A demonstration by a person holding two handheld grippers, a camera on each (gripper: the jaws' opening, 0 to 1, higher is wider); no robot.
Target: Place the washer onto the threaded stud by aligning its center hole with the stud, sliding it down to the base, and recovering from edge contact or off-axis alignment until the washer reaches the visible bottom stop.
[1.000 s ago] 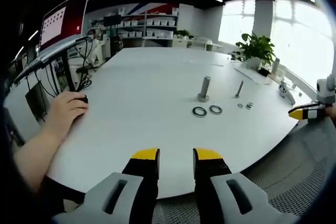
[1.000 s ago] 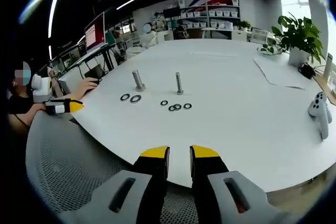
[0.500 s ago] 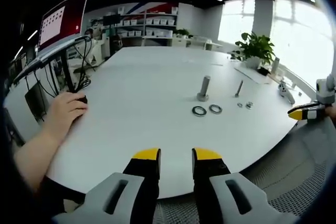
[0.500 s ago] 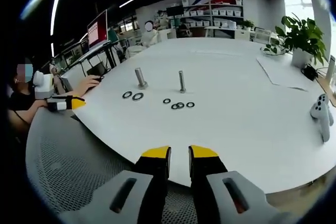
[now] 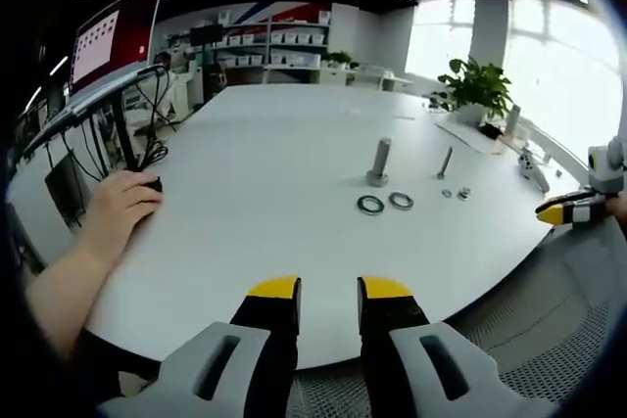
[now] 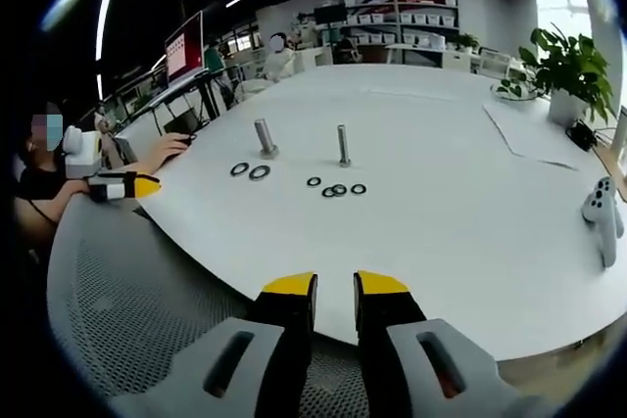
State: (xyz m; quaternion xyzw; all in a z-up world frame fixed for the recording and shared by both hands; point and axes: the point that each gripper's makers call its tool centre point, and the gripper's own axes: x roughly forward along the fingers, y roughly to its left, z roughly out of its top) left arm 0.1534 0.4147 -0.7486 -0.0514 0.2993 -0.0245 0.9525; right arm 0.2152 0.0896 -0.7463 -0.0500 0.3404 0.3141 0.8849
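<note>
A: Where are the grippers?

B: The right gripper (image 6: pixel 333 286) and left gripper (image 5: pixel 328 289) hover off the table's (image 6: pixel 470 222) near edge, jaws slightly apart, holding nothing.

A: And the washers (image 6: pixel 338 189)?

B: Mid-table, near the thin stud (image 6: pixel 344 145) (another fat stud (image 6: pixel 264 137) stands beside). A tilted washer could catch its threads.

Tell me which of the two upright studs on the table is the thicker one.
The thick stud, beside the two large washers; the thin stud stands by the small washers.
</note>
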